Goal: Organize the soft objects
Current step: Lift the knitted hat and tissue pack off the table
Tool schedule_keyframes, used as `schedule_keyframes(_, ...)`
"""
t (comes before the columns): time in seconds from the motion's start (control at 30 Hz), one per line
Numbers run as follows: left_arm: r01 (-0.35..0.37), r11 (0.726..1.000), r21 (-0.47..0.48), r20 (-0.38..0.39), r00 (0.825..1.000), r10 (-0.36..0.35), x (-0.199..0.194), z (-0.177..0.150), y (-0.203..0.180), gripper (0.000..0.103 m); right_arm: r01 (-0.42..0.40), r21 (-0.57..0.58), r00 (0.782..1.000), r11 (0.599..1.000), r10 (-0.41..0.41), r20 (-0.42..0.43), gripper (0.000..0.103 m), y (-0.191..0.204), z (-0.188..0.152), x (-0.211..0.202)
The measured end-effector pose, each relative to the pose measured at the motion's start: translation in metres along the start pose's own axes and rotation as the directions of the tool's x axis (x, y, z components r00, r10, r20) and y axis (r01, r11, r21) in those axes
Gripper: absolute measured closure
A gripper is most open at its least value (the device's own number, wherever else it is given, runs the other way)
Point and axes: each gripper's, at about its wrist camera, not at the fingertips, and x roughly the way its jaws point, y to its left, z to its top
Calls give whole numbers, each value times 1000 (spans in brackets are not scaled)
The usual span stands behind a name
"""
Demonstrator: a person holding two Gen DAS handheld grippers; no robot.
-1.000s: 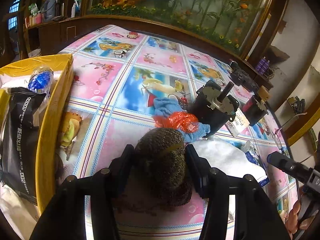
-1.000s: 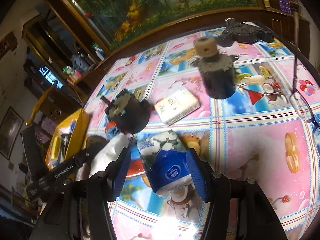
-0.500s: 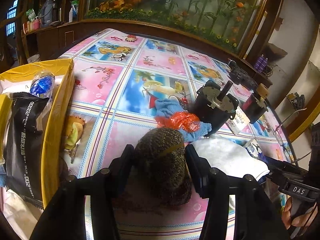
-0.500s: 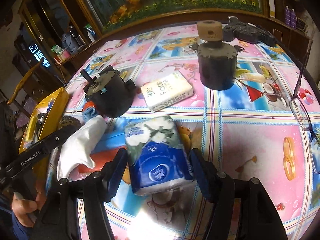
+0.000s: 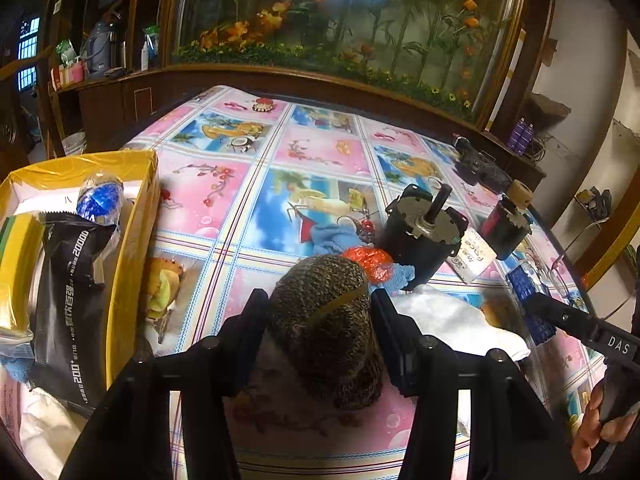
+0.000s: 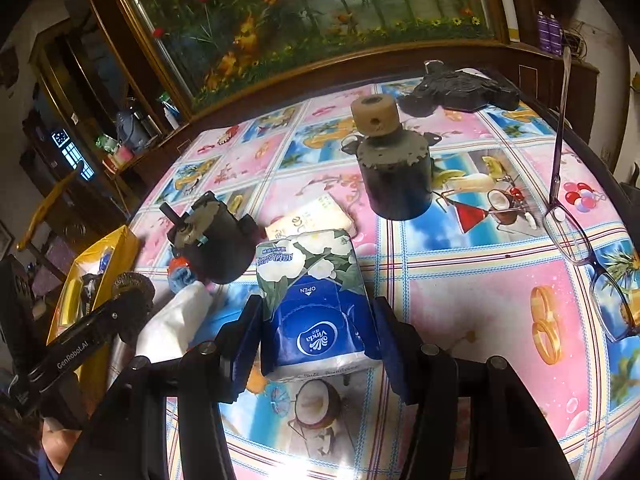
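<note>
My left gripper (image 5: 318,316) is shut on a brown knitted roll (image 5: 328,320), held just above the tablecloth. My right gripper (image 6: 316,320) is shut on a blue and white tissue pack (image 6: 316,300), lifted off the table. A white cloth (image 5: 452,320) lies right of the roll; it also shows in the right wrist view (image 6: 172,324). A blue cloth with an orange patch (image 5: 360,252) lies behind the roll. A yellow box (image 5: 132,248) at the left holds a black pouch (image 5: 68,308) and other items.
Two black motors stand on the table, one (image 5: 424,236) beside the blue cloth, one (image 6: 392,172) farther back. A small white packet (image 6: 308,216), glasses (image 6: 580,240) at the right and a black tool (image 6: 456,88) at the far edge also lie there.
The right gripper has lifted the tissue pack and swung to face the table more squarely. The left gripper with the knitted roll has risen slightly.
</note>
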Motion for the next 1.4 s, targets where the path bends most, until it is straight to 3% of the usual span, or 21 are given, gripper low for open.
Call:
schedule_keyframes(0.27,-36,996,76,69,997,31,-14,-1,-16,51,-37,-20,999,999,37,-1,44,15,-4,-2)
schedule_keyframes(0.83,-132,980,152,169,980,106,-27,-5,-32,51,-18,-68,999,998,20,31,44,30,-9,-5)
schedule_keyframes(1.4,-165,973,164,203,970,130,-32,-5,-35,51,-21,-78,999,997,25,46,44,32,-10,-7)
